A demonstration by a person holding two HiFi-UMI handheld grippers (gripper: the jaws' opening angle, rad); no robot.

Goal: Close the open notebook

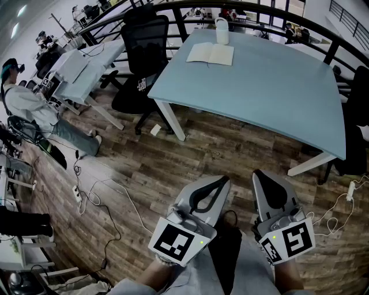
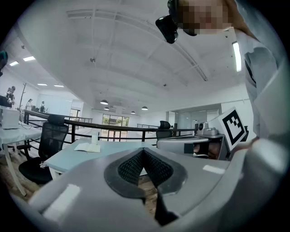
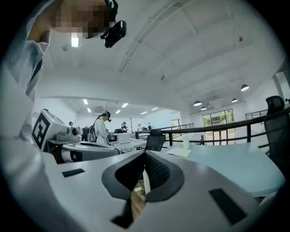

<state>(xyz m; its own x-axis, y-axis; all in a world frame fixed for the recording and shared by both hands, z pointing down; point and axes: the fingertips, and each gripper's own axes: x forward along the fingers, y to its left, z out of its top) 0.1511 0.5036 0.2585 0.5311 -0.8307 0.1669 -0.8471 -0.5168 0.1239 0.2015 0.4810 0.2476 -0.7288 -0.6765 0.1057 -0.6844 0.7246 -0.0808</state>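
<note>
An open white notebook (image 1: 211, 53) lies flat near the far edge of a pale blue table (image 1: 271, 86), beside a white cup (image 1: 222, 30). The notebook (image 2: 87, 147) also shows small and distant in the left gripper view, and the notebook (image 3: 180, 152) shows likewise in the right gripper view. Both grippers are held low, close to the person's body, far short of the table. My left gripper (image 1: 223, 181) is shut and holds nothing. My right gripper (image 1: 257, 173) is shut and holds nothing too.
A black office chair (image 1: 141, 57) stands at the table's left side. Wooden floor (image 1: 190, 155) lies between me and the table, with cables (image 1: 109, 196) at the left. A black railing (image 1: 242, 7) runs behind the table. A person (image 1: 29, 109) stands far left by other desks.
</note>
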